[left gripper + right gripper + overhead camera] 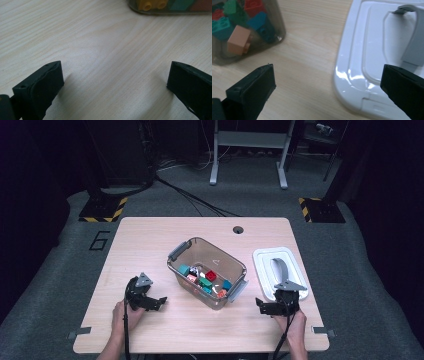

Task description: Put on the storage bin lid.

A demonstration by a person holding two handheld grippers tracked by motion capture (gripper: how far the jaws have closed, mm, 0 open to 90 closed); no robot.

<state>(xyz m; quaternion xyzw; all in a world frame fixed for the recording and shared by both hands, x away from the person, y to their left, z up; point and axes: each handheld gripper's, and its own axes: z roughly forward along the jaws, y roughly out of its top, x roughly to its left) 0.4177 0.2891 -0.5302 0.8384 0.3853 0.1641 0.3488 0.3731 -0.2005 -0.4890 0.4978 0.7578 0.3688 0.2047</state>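
Note:
A clear tinted bin (227, 257) stands in the middle of the table and holds several coloured bricks (206, 281). Its white lid (265, 270), with a grey handle (280, 268), lies flat to the right. My left gripper (160, 303) rests open on the table left of the bin, and its jaws point toward the bin. My right gripper (260, 305) is open between the bin's near corner and the lid. The left gripper (115, 75) has bare wood between its jaws. The right gripper (328, 80) spans wood and the lid's edge (344, 82).
The bin's base (175, 11) with a yellow brick (152, 4) lies ahead of the left gripper. The bin's corner (278, 22), with a salmon brick (238, 40) inside, is at the right gripper's left. A cable hole (238, 229) sits near the table's far edge.

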